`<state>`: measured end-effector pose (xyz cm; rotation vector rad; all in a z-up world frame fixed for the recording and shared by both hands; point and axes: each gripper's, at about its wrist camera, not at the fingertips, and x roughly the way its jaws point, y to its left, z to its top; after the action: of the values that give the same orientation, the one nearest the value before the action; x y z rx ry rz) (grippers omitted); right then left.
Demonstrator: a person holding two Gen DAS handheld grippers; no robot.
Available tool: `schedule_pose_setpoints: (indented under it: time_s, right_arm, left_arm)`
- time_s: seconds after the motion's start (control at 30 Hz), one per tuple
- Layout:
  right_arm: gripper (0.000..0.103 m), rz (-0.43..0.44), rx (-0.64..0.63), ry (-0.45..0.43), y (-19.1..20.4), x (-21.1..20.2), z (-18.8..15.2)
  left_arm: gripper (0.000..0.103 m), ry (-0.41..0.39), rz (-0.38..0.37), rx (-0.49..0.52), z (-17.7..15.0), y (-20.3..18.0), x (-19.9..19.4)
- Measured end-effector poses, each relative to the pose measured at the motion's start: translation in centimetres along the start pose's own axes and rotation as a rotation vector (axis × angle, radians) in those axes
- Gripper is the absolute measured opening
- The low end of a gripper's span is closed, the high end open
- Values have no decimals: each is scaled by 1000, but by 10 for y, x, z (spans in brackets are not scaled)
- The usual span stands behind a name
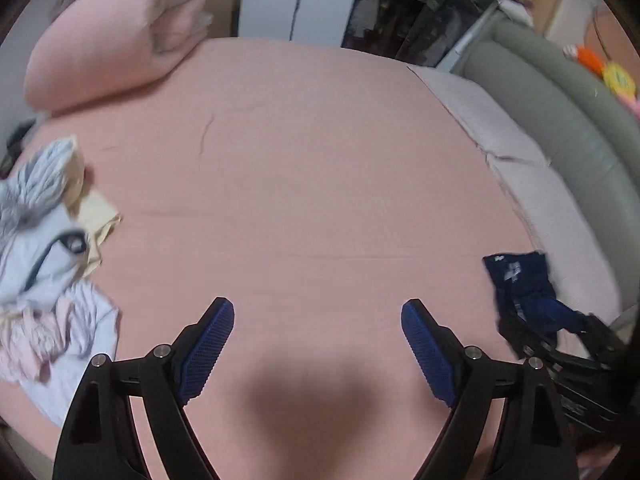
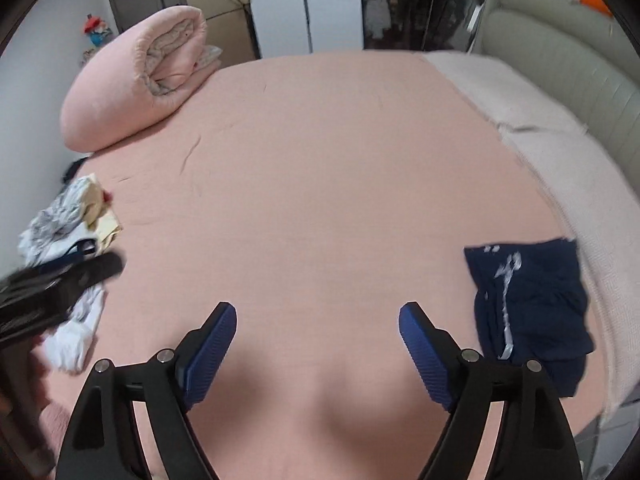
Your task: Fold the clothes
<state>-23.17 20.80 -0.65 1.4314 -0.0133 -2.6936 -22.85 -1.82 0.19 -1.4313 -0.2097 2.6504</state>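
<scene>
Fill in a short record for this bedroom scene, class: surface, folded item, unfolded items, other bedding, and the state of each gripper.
surface: pink bed sheet
folded item: navy garment, lying flat near the bed's right edge
unfolded items: heap of light clothes at the left edge
other bedding: rolled pink quilt at the far left corner
left gripper: open, nothing between its fingers
right gripper: open, nothing between its fingers
</scene>
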Motion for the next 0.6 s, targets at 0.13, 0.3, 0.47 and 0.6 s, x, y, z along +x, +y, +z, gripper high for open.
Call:
schedule_pose_setpoints:
  time_s: [0.13,0.3,0.47,0.6]
  right_arm:
    - [83,39,-26,-48,34,-21,10]
    - [83,85,-52,-106,56,-61,8]
    - [83,86,-84,-140,62,-98,-15]
    - [83,62,-90,-151,61,-124,-36]
  left_arm:
    - [86,-70,123,30,-1,22,-37]
    - [86,-123,219,0,-13,39,-77]
    - [86,-174,246,-13,-40,40,-107]
    - [86,-202,250,-25,-65,37,-125]
